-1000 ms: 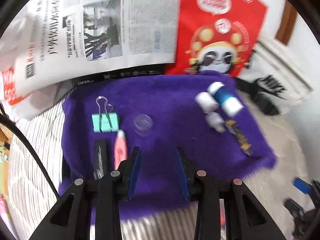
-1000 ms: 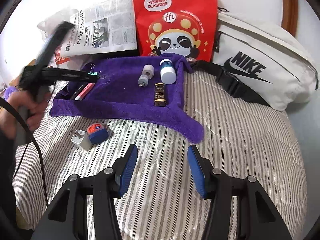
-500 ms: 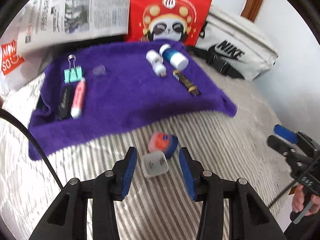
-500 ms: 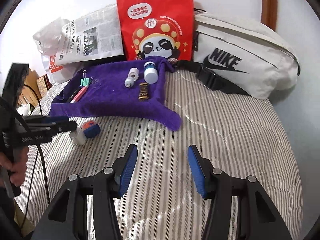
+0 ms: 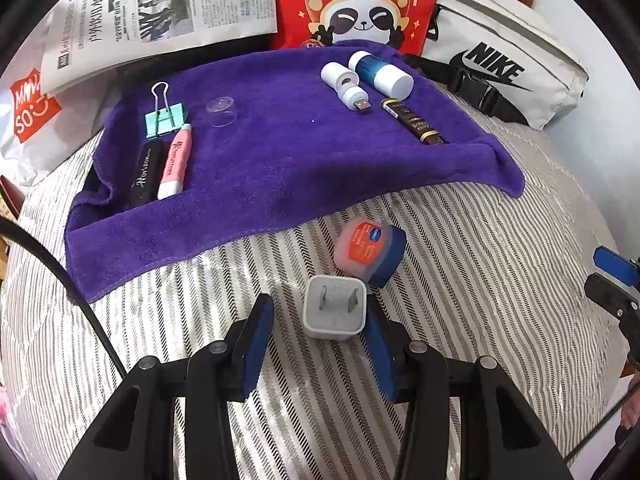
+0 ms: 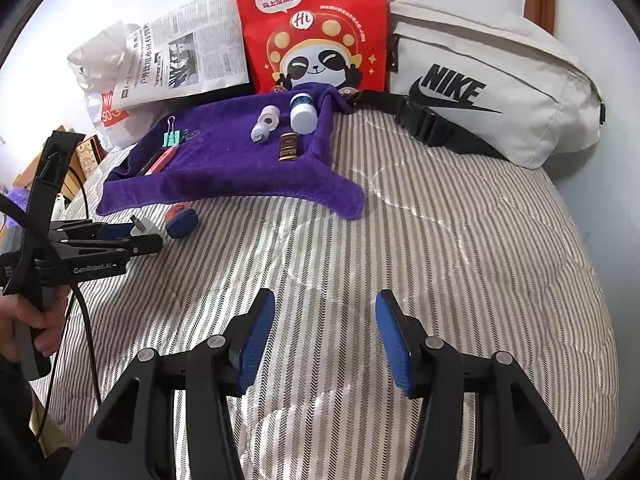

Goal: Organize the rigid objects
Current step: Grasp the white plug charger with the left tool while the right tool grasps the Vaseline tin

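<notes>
We hold our left claw (image 5: 320,344) low over the striped bed cover (image 5: 480,280), and its jaws have just been opening; the white plug adapter (image 5: 335,312) stands between the blue pads, prongs up, close against the right pad and clear of the left one, so nothing is gripped. Touching the adapter's far corner lies the small blue tin with the orange label (image 5: 370,250), tilted on its edge. Beyond them the purple towel (image 5: 280,160) carries the sorted things: a mint binder clip (image 5: 165,118), a pink pen (image 5: 175,162) beside a black pen (image 5: 146,174), and a clear dome (image 5: 222,111) on the left; a white cylinder (image 5: 340,76), a USB stick (image 5: 355,100), a blue bottle with a white cap (image 5: 382,74) and a dark brown tube (image 5: 414,122) on the right. Our right claw (image 6: 324,336) hangs partly open and empty above bare bed cover, well apart from the towel.
</notes>
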`<state>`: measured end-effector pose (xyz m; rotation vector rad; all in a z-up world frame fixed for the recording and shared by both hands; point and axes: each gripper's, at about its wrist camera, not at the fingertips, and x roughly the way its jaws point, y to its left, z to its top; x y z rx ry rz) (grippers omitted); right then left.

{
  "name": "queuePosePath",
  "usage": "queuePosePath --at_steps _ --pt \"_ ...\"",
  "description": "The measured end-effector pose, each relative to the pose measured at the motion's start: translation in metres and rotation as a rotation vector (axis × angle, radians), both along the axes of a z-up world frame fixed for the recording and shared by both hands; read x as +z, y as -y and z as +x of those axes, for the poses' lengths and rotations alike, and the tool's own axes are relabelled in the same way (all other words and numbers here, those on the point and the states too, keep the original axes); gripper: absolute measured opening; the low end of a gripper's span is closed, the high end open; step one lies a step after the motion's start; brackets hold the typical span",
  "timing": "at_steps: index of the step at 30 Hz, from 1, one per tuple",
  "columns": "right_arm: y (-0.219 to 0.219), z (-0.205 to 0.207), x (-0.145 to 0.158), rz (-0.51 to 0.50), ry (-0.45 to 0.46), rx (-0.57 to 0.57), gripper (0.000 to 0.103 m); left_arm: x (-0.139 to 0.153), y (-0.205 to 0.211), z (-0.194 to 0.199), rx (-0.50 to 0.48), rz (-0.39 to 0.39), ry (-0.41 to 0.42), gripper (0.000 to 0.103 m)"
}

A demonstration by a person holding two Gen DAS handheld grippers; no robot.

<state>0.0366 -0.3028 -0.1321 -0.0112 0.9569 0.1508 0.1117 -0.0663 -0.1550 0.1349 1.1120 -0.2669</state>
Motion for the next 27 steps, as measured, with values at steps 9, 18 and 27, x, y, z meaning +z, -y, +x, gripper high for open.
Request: queuePosePath --at_steps 9,18,27 --pt "-0.009 0.004 -0.012 0.006 -0.030 0.023 0.052 0.000 0.002 0.001 -0.011 -0.008 0.025 0.026" --pt "-0.036 0.011 -0.021 -0.005 -0.050 0.083 0.052 0.004 -0.070 -0.009 0.129 0.018 0.039 0.026" --pt "-0.082 0.028 -0.028 -0.022 -0.044 0.201 0.052 -0.001 -0.110 -0.024 0.159 0.043 0.040 0.027"
